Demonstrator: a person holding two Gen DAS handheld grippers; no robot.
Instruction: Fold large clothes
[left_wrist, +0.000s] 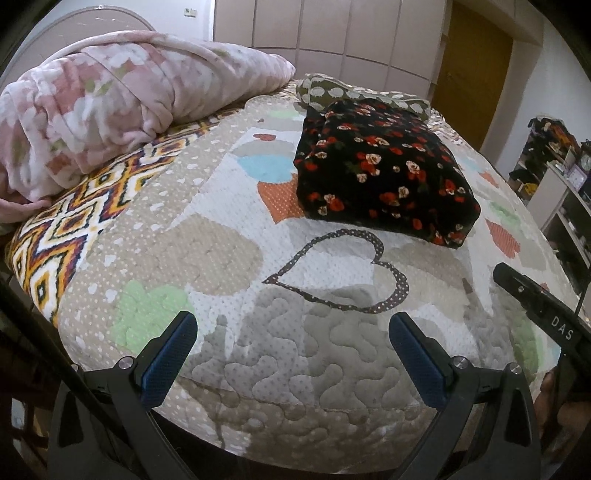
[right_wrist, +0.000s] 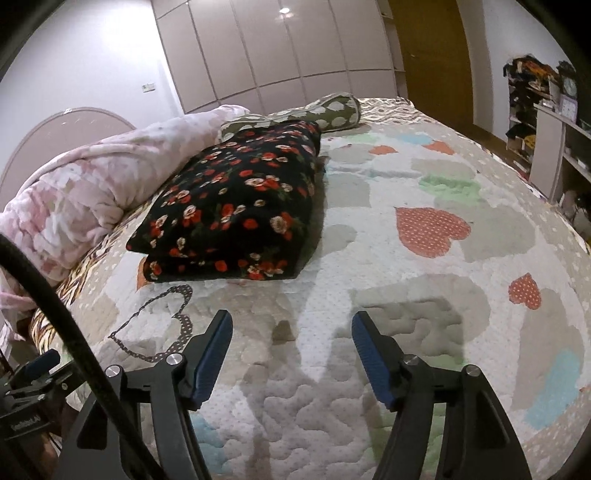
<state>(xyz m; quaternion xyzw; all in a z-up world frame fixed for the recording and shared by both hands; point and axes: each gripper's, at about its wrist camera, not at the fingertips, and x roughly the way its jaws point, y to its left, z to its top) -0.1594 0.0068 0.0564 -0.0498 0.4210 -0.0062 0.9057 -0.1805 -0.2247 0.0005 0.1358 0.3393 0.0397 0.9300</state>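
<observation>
A black garment with red and cream flowers (left_wrist: 384, 173) (right_wrist: 236, 210) lies folded into a thick rectangle on the quilted bedspread (left_wrist: 229, 240) (right_wrist: 406, 295). My left gripper (left_wrist: 291, 325) hangs open over the bare quilt near the bed's front edge, well short of the folded garment, with nothing between its blue pads. My right gripper (right_wrist: 291, 325) is also open and empty, over the quilt in front of and to the right of the garment. Part of the right gripper's black body (left_wrist: 539, 314) shows at the right edge of the left wrist view.
A pink fluffy blanket (left_wrist: 110, 107) (right_wrist: 92, 188) is bunched at the head of the bed. An olive cloth with white spots (left_wrist: 354, 92) (right_wrist: 325, 110) lies behind the garment. Wardrobe doors (right_wrist: 280, 48) line the far wall; shelves (left_wrist: 554, 177) (right_wrist: 546, 122) stand on the right.
</observation>
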